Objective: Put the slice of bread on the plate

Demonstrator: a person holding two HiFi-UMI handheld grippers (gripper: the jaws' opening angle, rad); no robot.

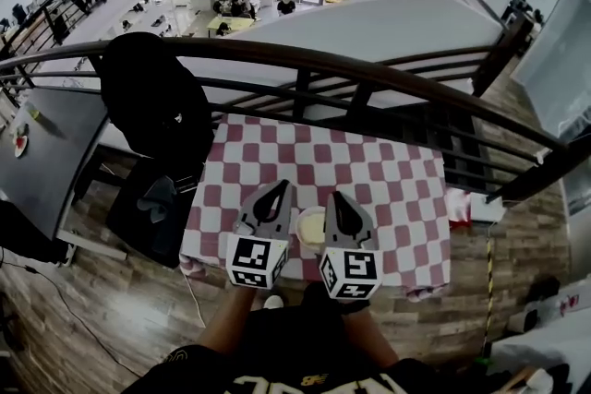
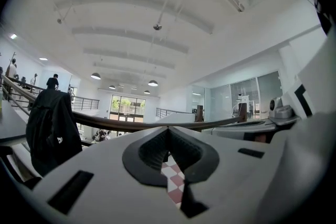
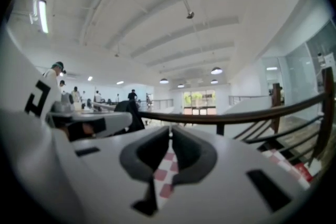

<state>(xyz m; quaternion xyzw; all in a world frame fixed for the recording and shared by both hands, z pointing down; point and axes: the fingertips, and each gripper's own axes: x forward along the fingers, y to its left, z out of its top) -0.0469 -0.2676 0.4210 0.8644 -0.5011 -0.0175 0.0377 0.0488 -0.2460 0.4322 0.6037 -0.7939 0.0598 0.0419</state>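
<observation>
The table with the red and white checked cloth (image 1: 369,180) lies far below in the head view. On its near edge a pale round plate (image 1: 311,226) shows between my two grippers, which hide most of it; I cannot tell if bread lies on it. My left gripper (image 1: 282,185) and right gripper (image 1: 334,196) are held up high, side by side, close under the head camera. Both point level, out over the railing. In the left gripper view the left gripper (image 2: 168,129) has its tips together with nothing between them. The right gripper (image 3: 170,128) looks the same in its own view.
A curved dark handrail (image 1: 369,69) runs behind the table, and a black jacket (image 1: 152,106) hangs over it at the left. A dark chair (image 1: 148,208) stands left of the table. A red and white object (image 1: 459,206) sits off the table's right edge. People move about on the floors beyond.
</observation>
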